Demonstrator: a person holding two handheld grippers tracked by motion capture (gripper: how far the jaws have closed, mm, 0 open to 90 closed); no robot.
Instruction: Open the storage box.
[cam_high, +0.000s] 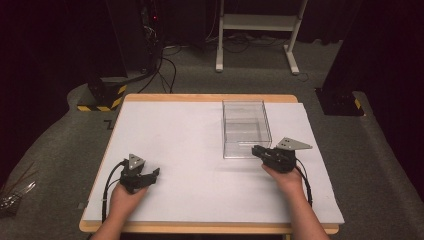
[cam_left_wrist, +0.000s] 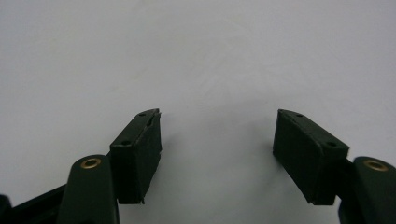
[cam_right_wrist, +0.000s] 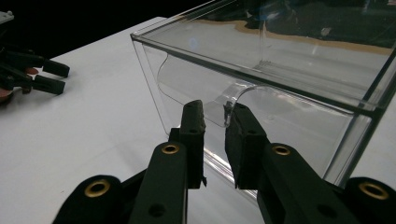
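Observation:
A clear plastic box (cam_high: 231, 131) with nothing in it stands on the white table top (cam_high: 190, 170), right of the middle. My right gripper (cam_high: 255, 149) points at its near wall. In the right gripper view the box (cam_right_wrist: 299, 112) has a curved handle lip (cam_right_wrist: 227, 112) in that wall. The end of the lip stands between the tips of the right gripper (cam_right_wrist: 215, 111), whose jaws are a narrow gap apart. My left gripper (cam_high: 151, 176) rests at the front left, wide open over bare table (cam_left_wrist: 215, 56), left gripper (cam_left_wrist: 215, 116) holding nothing. It also appears far left as the left gripper (cam_right_wrist: 46, 77).
The white sheet lies on a wooden table (cam_high: 200, 98) whose edge shows at the back. On the floor behind are a white stand's legs (cam_high: 255, 30), a black base with yellow stripes (cam_high: 102, 97) at the left and another black base (cam_high: 340, 102) at the right.

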